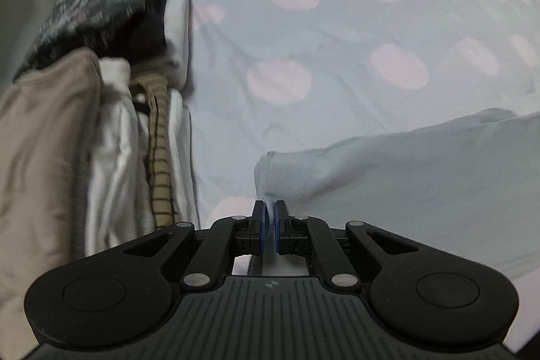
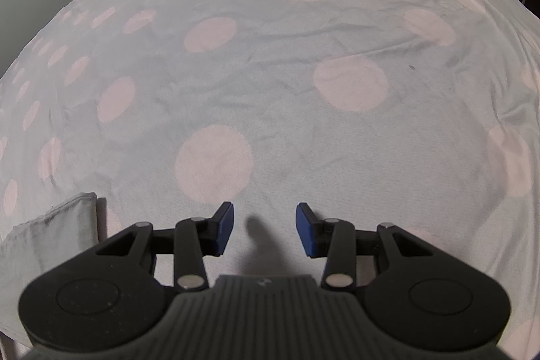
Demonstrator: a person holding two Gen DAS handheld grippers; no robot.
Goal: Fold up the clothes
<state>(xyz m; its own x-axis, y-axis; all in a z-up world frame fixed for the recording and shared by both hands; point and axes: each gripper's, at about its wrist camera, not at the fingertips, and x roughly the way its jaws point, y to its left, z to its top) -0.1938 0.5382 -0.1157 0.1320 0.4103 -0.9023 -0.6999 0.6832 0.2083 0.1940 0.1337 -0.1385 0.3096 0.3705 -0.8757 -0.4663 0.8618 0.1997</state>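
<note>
One polka-dot bed spreads beyond both my jaws; clothes pile left. Pale blue garment, light and limp, trails right from my left gripper, clenched on its hem corner. Right gripper gapes empty.

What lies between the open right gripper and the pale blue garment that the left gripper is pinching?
Nothing visible. The right gripper hangs open over bare polka-dot bedsheet, and the pale blue garment lies at its lower left. The left gripper holds its edge.
</note>
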